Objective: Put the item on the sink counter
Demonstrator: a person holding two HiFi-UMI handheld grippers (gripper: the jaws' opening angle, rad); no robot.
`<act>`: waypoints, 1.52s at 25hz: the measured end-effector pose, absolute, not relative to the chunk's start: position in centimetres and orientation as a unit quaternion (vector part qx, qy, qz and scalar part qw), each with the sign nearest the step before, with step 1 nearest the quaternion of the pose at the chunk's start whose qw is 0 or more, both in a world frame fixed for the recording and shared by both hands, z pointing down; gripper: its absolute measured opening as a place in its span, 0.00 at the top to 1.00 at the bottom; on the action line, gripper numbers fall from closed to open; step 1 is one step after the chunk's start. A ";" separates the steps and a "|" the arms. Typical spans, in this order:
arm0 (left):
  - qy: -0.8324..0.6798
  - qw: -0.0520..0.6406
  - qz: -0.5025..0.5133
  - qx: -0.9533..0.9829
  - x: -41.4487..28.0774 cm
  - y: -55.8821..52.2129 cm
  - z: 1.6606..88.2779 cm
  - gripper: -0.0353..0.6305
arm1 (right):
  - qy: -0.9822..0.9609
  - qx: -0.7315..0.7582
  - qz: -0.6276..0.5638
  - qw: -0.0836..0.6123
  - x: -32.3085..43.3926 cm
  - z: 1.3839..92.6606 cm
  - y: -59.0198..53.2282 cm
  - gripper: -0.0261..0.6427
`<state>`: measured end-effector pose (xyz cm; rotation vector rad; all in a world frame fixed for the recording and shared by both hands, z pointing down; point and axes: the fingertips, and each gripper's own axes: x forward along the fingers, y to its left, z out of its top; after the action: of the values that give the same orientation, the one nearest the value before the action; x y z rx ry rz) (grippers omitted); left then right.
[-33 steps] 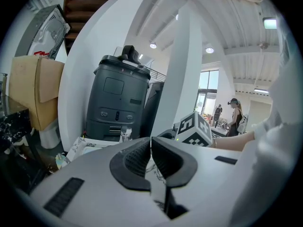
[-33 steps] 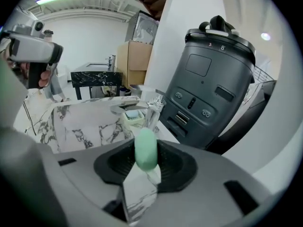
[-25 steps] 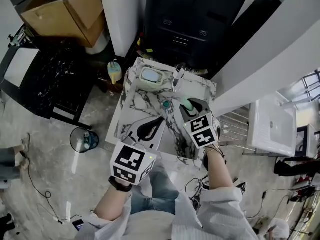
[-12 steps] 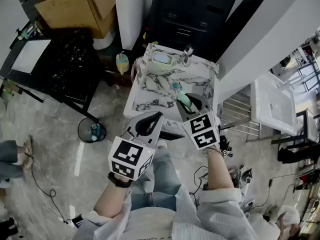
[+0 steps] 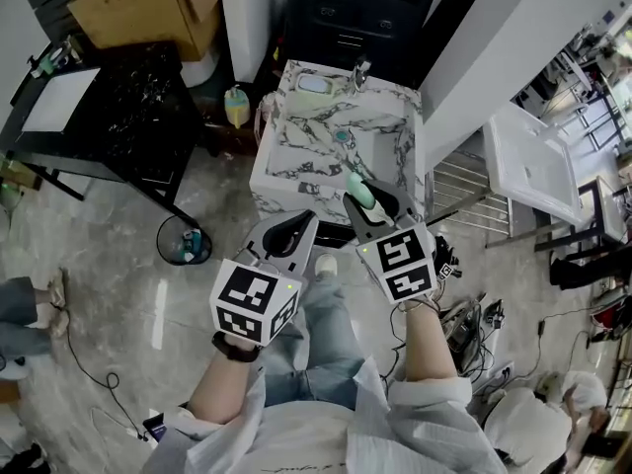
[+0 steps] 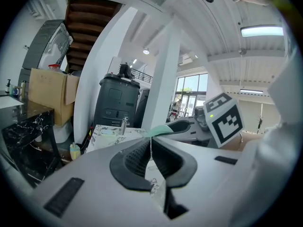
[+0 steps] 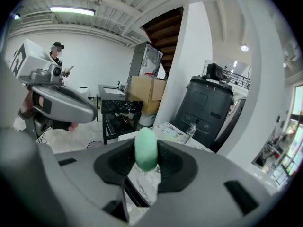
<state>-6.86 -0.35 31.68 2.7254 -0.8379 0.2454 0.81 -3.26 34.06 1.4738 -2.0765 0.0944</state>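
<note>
Between the dark ribbed pads of the right gripper (image 5: 363, 197) (image 7: 146, 151) stands a pale green rounded bar (image 5: 358, 188) (image 7: 146, 148), clamped upright with its top poking above the jaws. It is held in the air and is not lying on anything. From the head view it sits over the near right corner of the white marble sink counter with dark veins (image 5: 296, 161) (image 7: 170, 129); the right gripper view shows that counter farther off and lower than the bar.

Just beside it, the left gripper (image 5: 304, 227) (image 6: 150, 150) has its jaws pressed together with nothing between them, and it points toward the counter's front edge.

On the counter's far side rest a light green oval dish (image 5: 314, 84) and a chrome tap (image 5: 361, 70), with a small teal drain plug (image 5: 342, 135) in the basin. A yellow bottle (image 5: 236, 107) stands on the floor by the counter's left side, near a black marble table (image 5: 118, 117).
</note>
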 end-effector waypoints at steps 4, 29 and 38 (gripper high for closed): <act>-0.276 0.136 0.089 0.947 -6.8 1.8 31.7 0.91 | -0.771 0.568 0.043 0.283 0.6 34.0 -0.4 0.77; -0.339 0.185 0.118 0.915 -5.3 2.0 36.6 0.91 | -0.804 0.519 0.132 0.259 1.1 40.4 2.9 0.76; -0.367 0.220 0.121 0.895 -7.6 1.1 43.4 0.91 | -0.808 0.498 0.160 0.273 0.0 47.6 1.6 0.77</act>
<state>-7.65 1.12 43.43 2.4764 -1.0162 0.3359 -0.02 1.64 47.62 1.3396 -2.1740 0.4295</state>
